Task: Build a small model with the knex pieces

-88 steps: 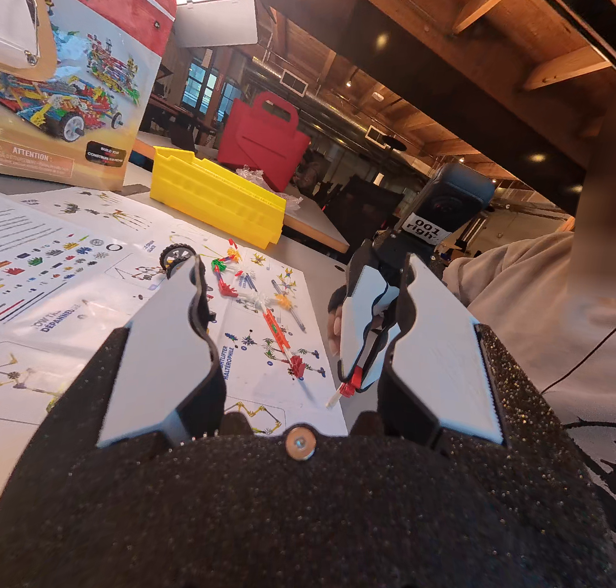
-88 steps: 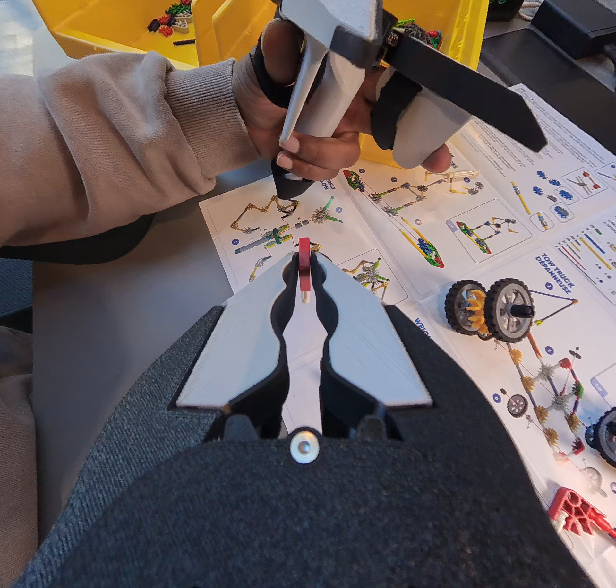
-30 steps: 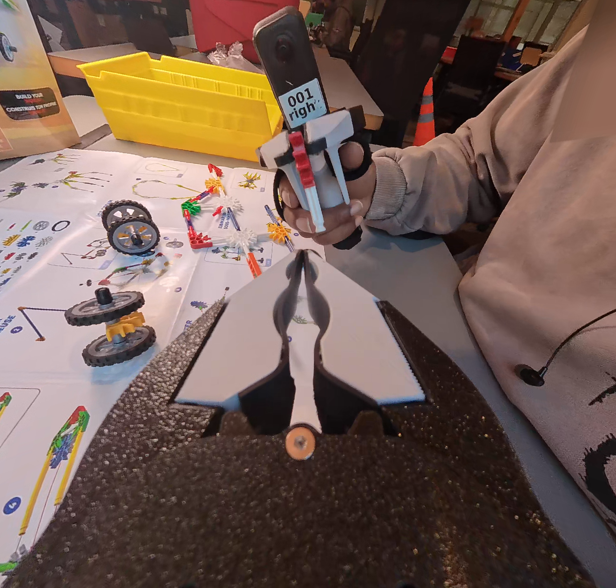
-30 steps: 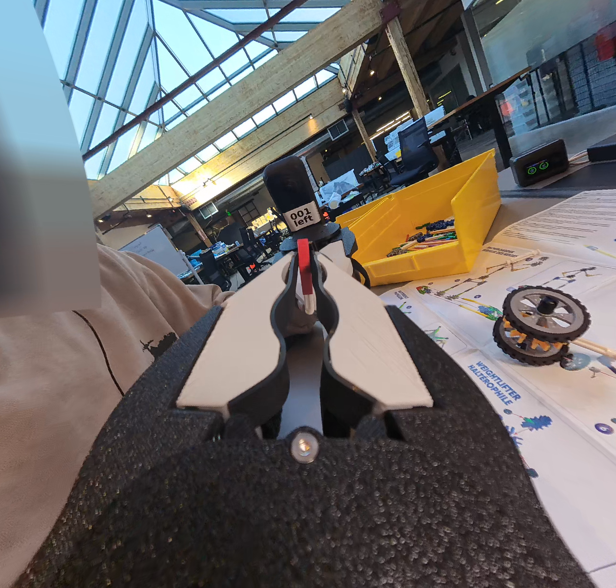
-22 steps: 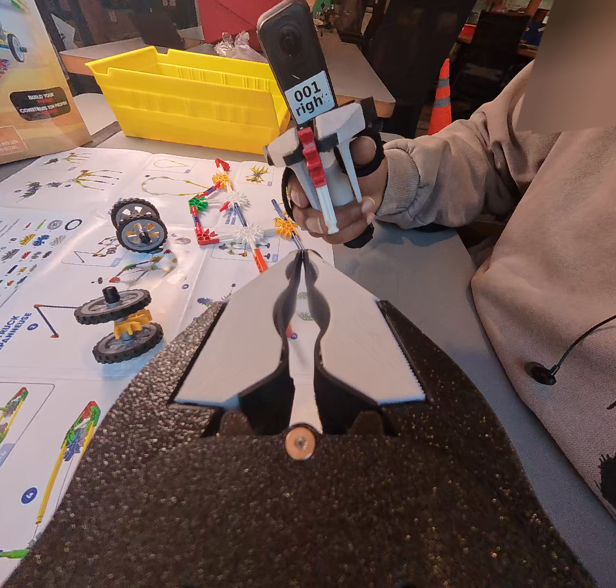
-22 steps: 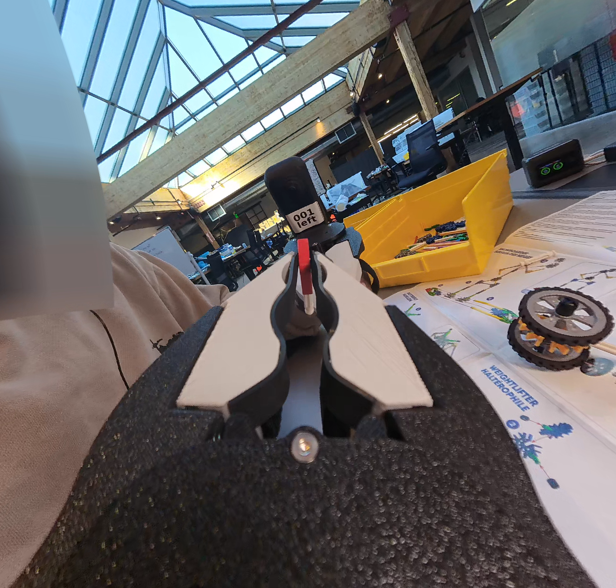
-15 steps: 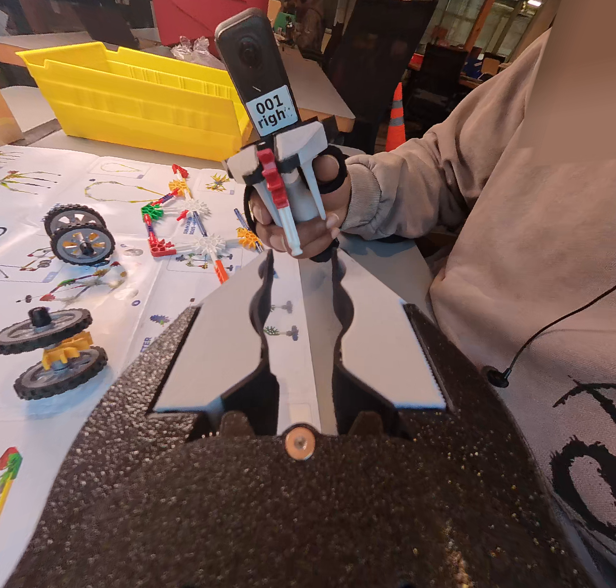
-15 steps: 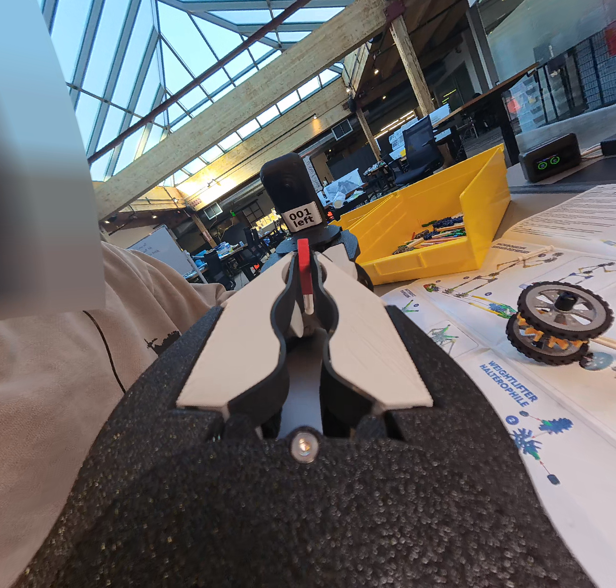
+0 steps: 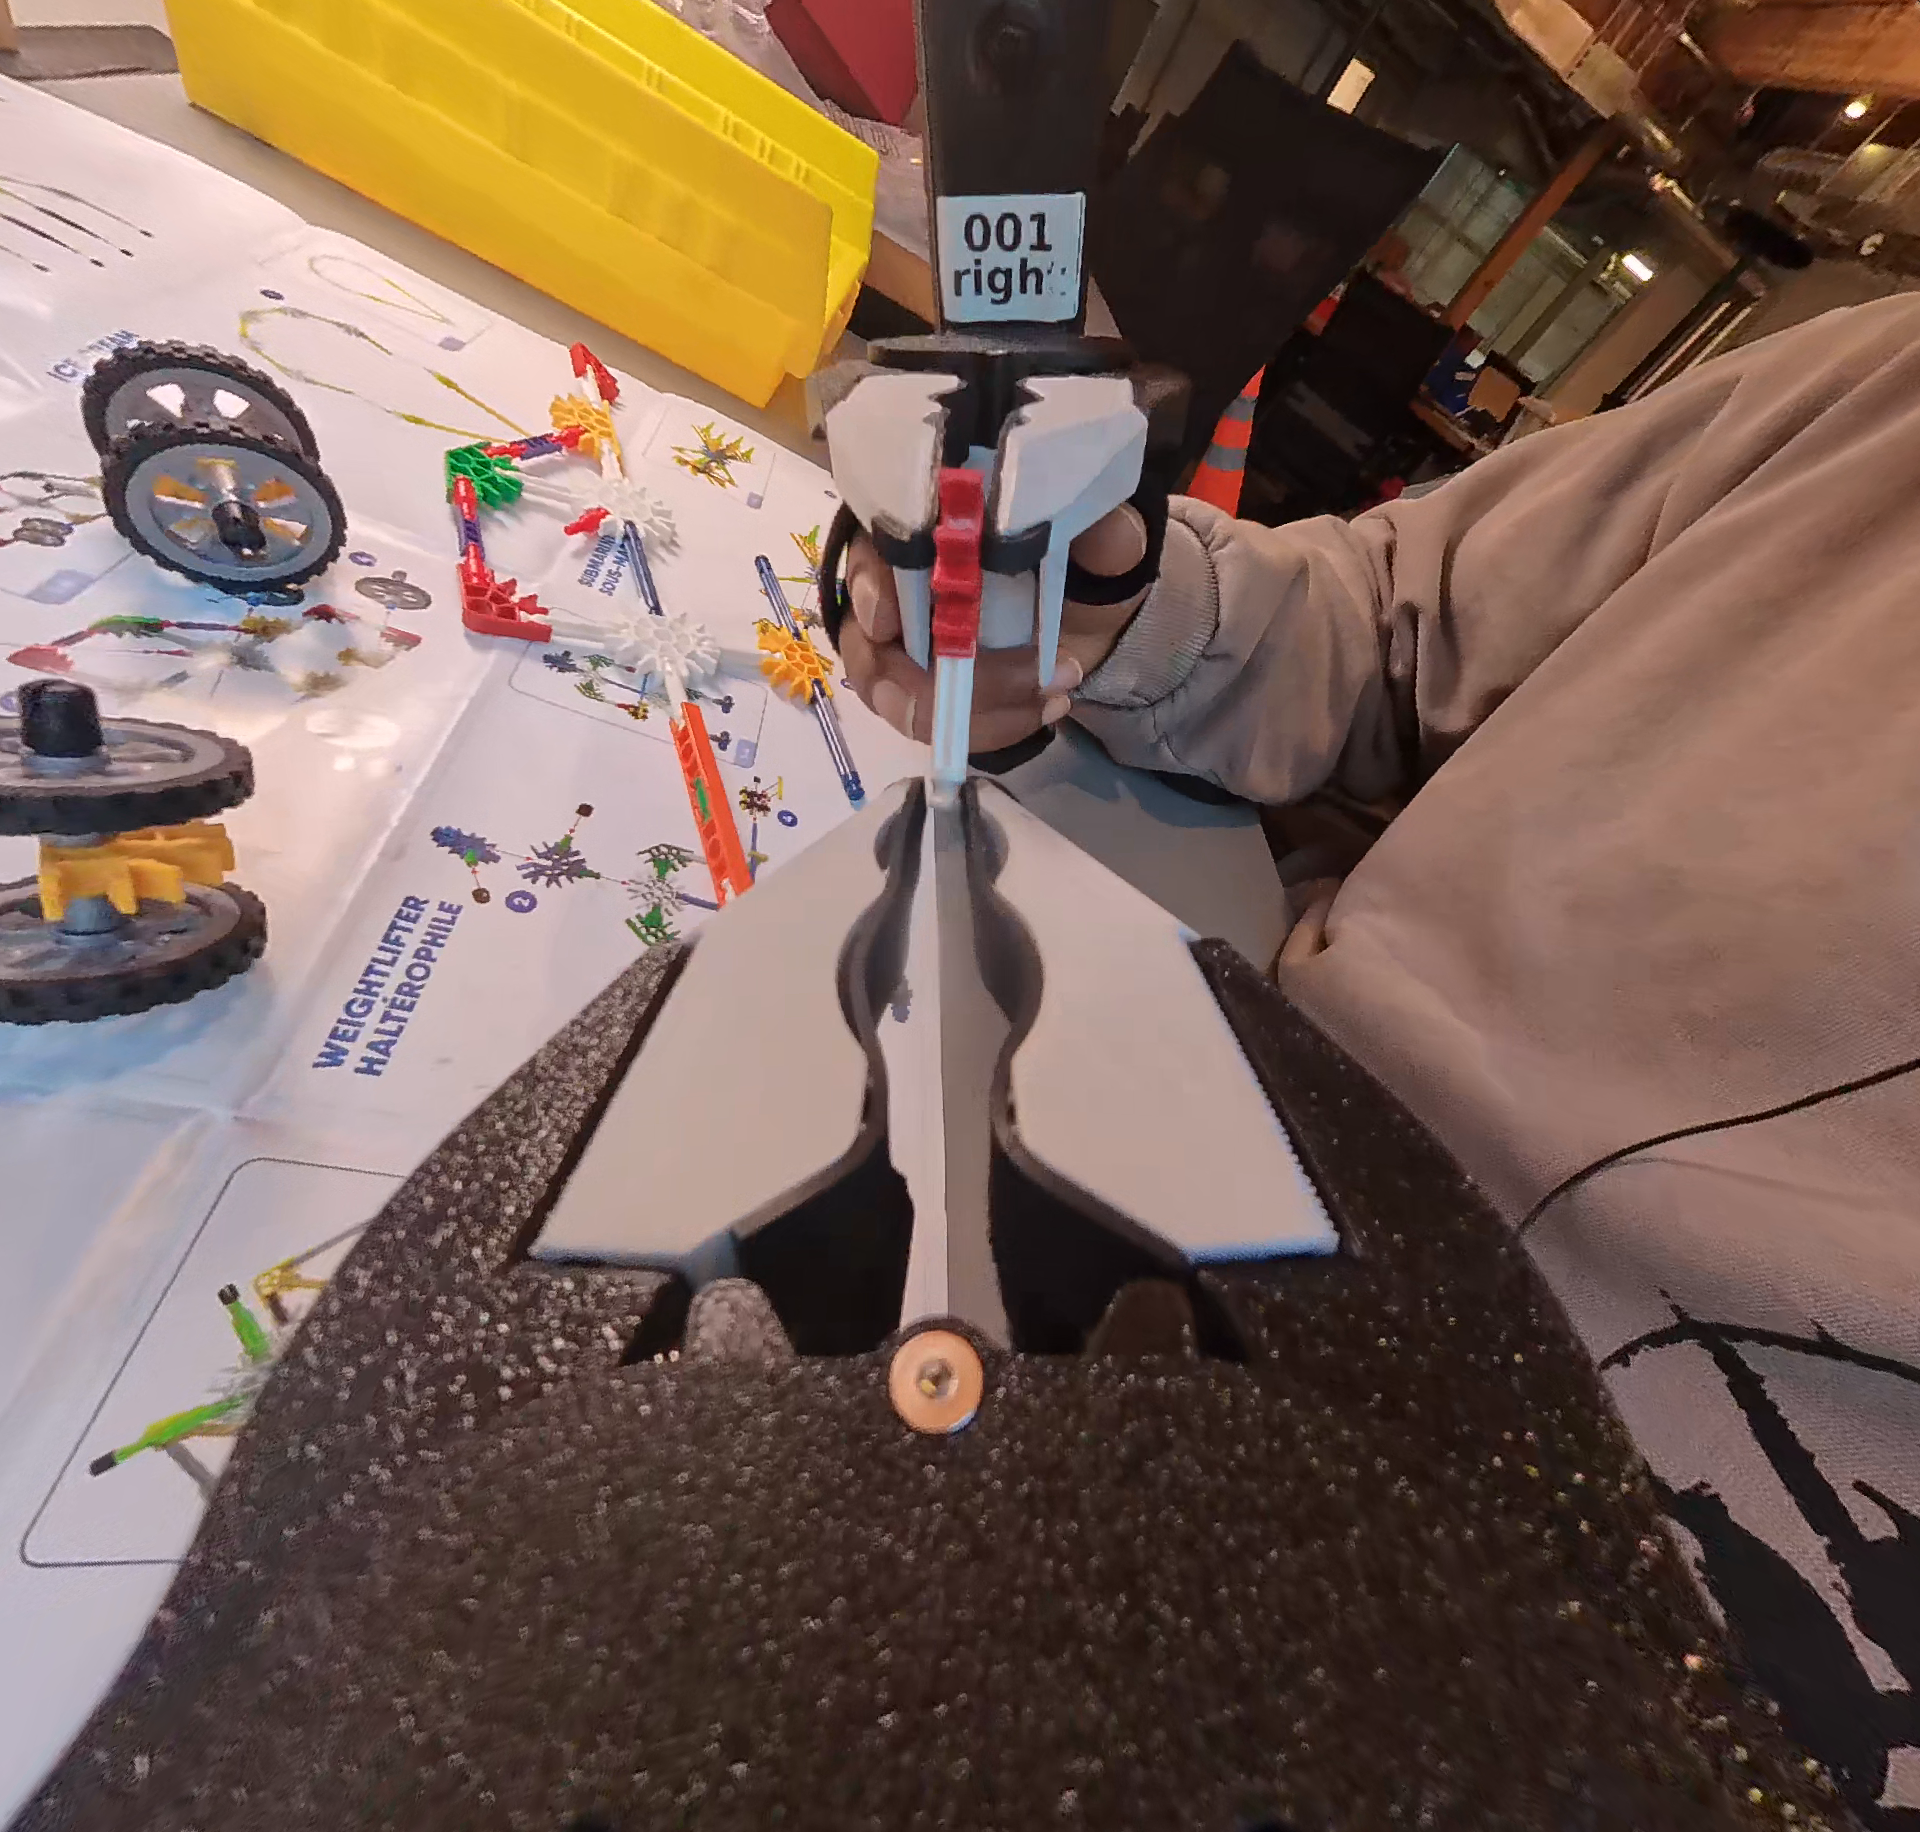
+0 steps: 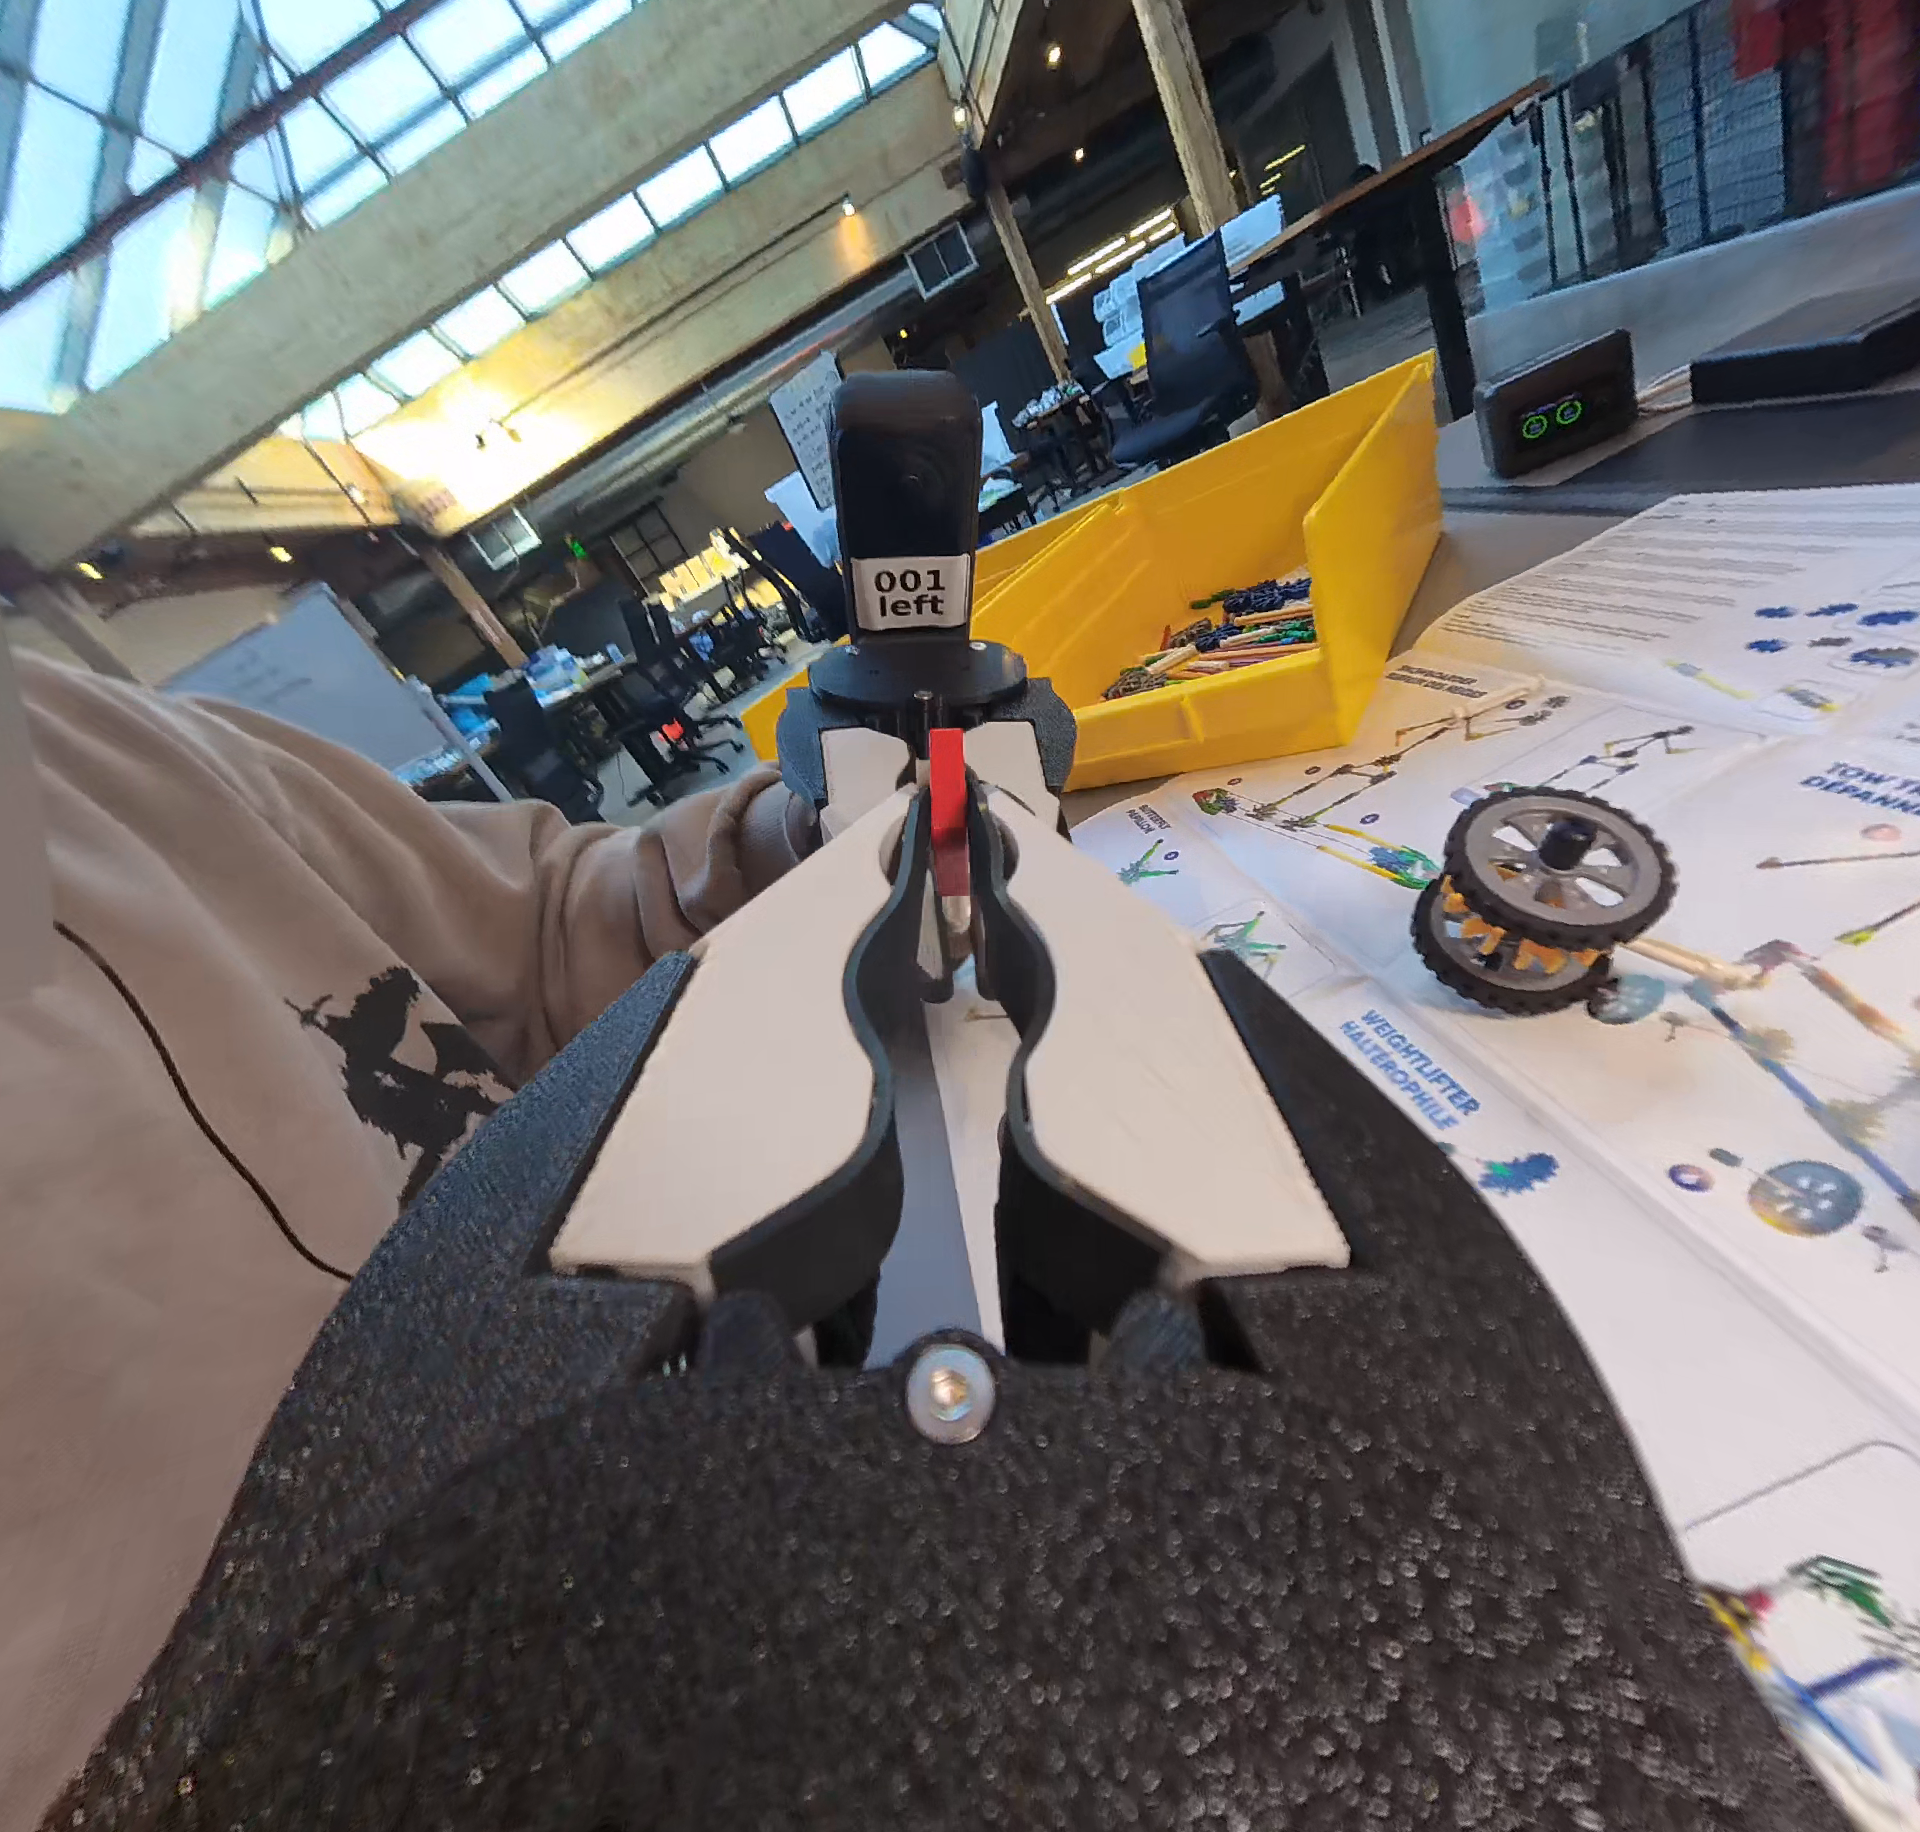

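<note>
Red and white, a small rod piece [image 9: 954, 619] spans the gap between the two grippers, which face each other tip to tip above the table's near edge. The right gripper [image 10: 948, 847] has its jaws clamped on the red connector end, which stands up between the tips with the white rod pointing away toward the other tool. The left gripper [image 9: 940, 795] has its jaws drawn together, and the rod's free white end sits right at their tips; whether they actually pinch it or merely touch it cannot be told.

Both tools are held by a person in a beige sleeve [image 9: 1455, 587], the right hand [image 9: 914, 660] wrapped round its handle.

On the table lies a white instruction sheet [image 9: 364, 951]. On it, toward the sheet's left side in the left wrist view, stand two wheel pairs: one with a yellow gear [image 9: 114, 847] nearer, one [image 9: 208, 494] farther back. Between them and the grippers lies a flat assembly [image 9: 623, 587] of white, yellow, red and green connectors with an orange rod. A yellow bin [image 10: 1247, 629] sits at the sheet's far edge, with loose rods inside.
</note>
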`<state>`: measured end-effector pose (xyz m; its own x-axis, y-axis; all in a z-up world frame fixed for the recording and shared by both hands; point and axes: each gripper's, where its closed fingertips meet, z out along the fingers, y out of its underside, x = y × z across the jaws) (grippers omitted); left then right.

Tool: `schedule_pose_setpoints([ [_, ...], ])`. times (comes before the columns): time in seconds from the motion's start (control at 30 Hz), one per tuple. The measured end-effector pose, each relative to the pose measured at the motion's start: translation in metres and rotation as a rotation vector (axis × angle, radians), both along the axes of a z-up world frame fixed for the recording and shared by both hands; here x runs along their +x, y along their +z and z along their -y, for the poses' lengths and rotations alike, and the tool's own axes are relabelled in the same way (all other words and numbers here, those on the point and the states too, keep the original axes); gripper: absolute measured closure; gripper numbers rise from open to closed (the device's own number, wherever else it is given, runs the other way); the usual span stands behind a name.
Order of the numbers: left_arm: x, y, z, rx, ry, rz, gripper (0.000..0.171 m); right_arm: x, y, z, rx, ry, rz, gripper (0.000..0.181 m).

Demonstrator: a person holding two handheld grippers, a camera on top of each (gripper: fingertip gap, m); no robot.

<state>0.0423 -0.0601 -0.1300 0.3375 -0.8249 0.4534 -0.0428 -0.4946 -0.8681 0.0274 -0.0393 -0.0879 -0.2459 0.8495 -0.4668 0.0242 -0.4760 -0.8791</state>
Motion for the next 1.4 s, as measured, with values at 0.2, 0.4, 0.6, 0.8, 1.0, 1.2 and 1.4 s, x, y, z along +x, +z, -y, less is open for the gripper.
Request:
schedule_pose_setpoints([
  [0.2, 0.003, 0.0, -0.001, -0.012, 0.001, 0.024, 0.162, -0.008, -0.011, 0.004, -0.127, 0.029, 0.02, 0.176],
  [0.4, 0.001, -0.003, 0.004, -0.025, -0.02, -0.025, 0.169, -0.006, -0.015, 0.008, -0.044, 0.056, 0.062, 0.176],
  [0.6, 0.009, -0.032, 0.019, -0.135, -0.091, -0.167, 0.17, 0.009, -0.051, 0.022, 0.284, 0.179, 0.34, 0.174],
  [0.8, 0.018, -0.042, 0.025, -0.158, -0.109, -0.223, 0.17, 0.02, -0.063, 0.031, 0.339, 0.252, 0.43, 0.175],
  [1.0, 0.009, -0.042, 0.016, -0.108, -0.039, -0.263, 0.166, 0.023, -0.069, 0.027, 0.479, 0.191, 0.456, 0.177],
  [1.2, 0.003, -0.035, 0.007, -0.033, 0.018, -0.276, 0.167, 0.021, -0.066, 0.019, 0.43, 0.14, 0.417, 0.177],
  [1.4, -0.002, -0.036, -0.013, 0.073, 0.179, -0.405, 0.168, 0.015, -0.069, -0.005, 0.483, -0.05, 0.424, 0.175],
])
